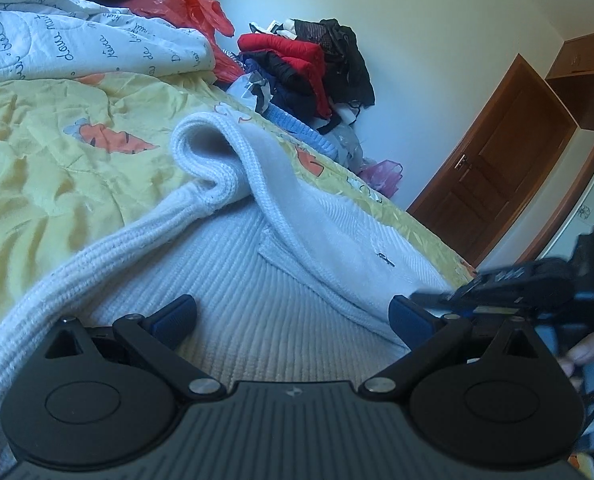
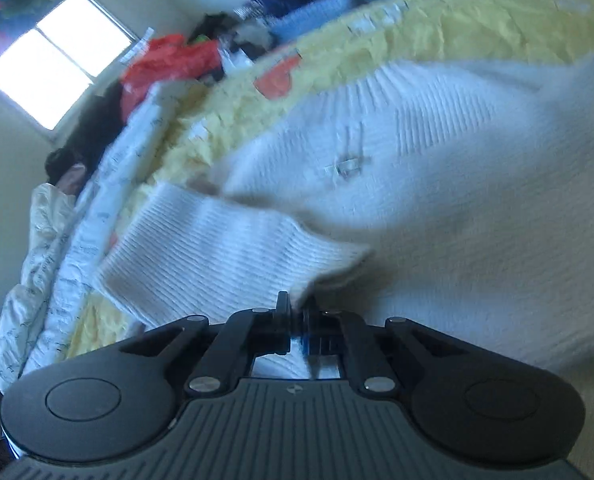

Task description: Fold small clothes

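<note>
Setting: a bedroom, where a yellow quilt (image 1: 57, 168) printed with orange carrots covers the bed under daylight from a window (image 2: 53, 60).
Sweater: a white ribbed sweater (image 1: 237, 312) lies spread on the yellow quilt, filling the near ground of both views; one thick knitted edge curls up into a loop toward the far side, and a flap is folded over the body.
Left gripper: the left gripper (image 1: 293, 312) hovers low over the sweater with its blue-padded fingers (image 1: 177, 314) spread wide, knit showing between them and nothing pinched.
Right gripper: the right gripper (image 2: 295, 312) has its fingers drawn tight together on a ribbed edge of the sweater, a band of the knit fanning out to the left from the pinch; its view is blurred.
Seen from the left: the right gripper shows at the right edge as a dark, blurred shape at the sweater's side, with a person's hand (image 1: 589, 350) just below it.
Background: a pile of clothes (image 1: 309, 68), red, black and blue, sits past the bed's far edge by the wall, near a red plastic bag (image 1: 185, 8) and a white quilt with script lettering (image 1: 77, 40).
Door: a brown wooden door (image 1: 497, 160) stands closed to the right.
</note>
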`<state>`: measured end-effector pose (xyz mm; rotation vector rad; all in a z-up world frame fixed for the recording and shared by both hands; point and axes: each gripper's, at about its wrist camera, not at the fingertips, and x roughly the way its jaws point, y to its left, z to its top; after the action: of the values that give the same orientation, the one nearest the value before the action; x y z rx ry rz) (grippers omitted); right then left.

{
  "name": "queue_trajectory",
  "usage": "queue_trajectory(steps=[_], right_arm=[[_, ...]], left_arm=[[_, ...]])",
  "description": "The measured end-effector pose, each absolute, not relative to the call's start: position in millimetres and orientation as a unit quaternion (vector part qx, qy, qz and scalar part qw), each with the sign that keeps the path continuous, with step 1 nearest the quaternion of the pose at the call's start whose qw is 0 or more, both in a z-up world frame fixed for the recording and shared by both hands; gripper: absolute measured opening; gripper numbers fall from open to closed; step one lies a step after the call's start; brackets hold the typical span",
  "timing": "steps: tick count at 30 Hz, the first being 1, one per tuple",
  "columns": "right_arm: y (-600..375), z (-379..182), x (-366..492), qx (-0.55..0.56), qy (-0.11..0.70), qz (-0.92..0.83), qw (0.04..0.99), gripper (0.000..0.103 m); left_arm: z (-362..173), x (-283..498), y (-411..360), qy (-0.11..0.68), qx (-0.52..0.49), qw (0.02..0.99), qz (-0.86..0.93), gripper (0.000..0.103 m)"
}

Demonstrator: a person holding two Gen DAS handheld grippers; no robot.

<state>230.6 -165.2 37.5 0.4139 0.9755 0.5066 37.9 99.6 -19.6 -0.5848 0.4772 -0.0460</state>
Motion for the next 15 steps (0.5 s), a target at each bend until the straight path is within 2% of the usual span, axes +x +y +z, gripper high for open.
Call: queue_trajectory(steps=[8,11,15], right_arm=[[-243.1,119.4,248.6,0.160,0.390,0.231,0.877,0.009],[-280.5,112.8,257.4,0.151,0.409,0.188,0.880,0.009],[-302.0,77.3,253.6,0.145,0.434,0.154,0.876,0.009]], left_arm=[[-19.9,38.3,100.6,0.233,-0.285,0.929,-0.023,0.103],[-20.0,38.5,100.7,0.234,-0.285,0.929,-0.023,0.103],[-19.9,39.1,100.6,0.236,-0.282,0.930,-0.021,0.103]])
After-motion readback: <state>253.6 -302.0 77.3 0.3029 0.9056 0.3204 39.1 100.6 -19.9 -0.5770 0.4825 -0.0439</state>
